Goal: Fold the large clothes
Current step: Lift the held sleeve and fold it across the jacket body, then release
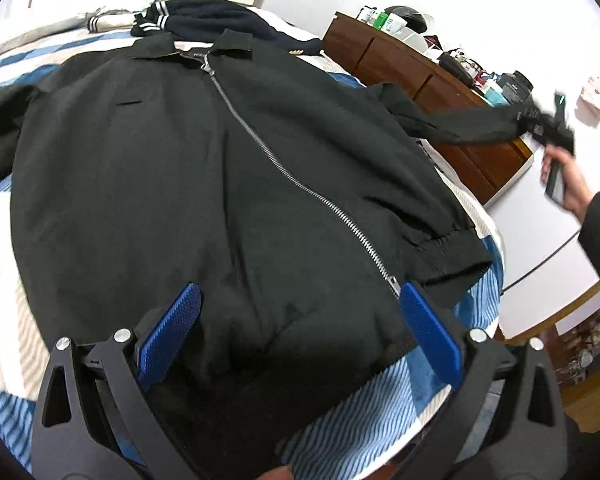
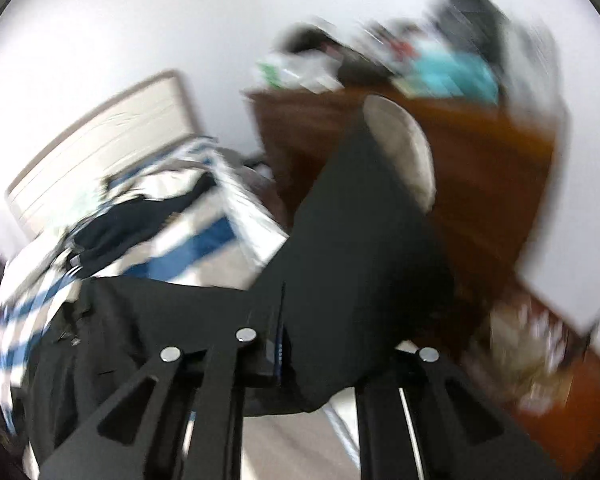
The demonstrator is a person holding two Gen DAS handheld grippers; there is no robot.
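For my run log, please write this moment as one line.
stage: sleeve pulled out sideways | left tool: open above jacket hem | right tool: shut on sleeve | jacket: flat, zipped, on bed

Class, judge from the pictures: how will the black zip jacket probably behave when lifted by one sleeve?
The jacket is probably floppy: its sleeve sags between body and right gripper. It likely drags rather than lifts whole. The zipper may stiffen the front slightly.

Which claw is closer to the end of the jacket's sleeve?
The right claw. It pinches the sleeve end and holds it out over the dresser. The left claw sits open far away, at the jacket's bottom hem.
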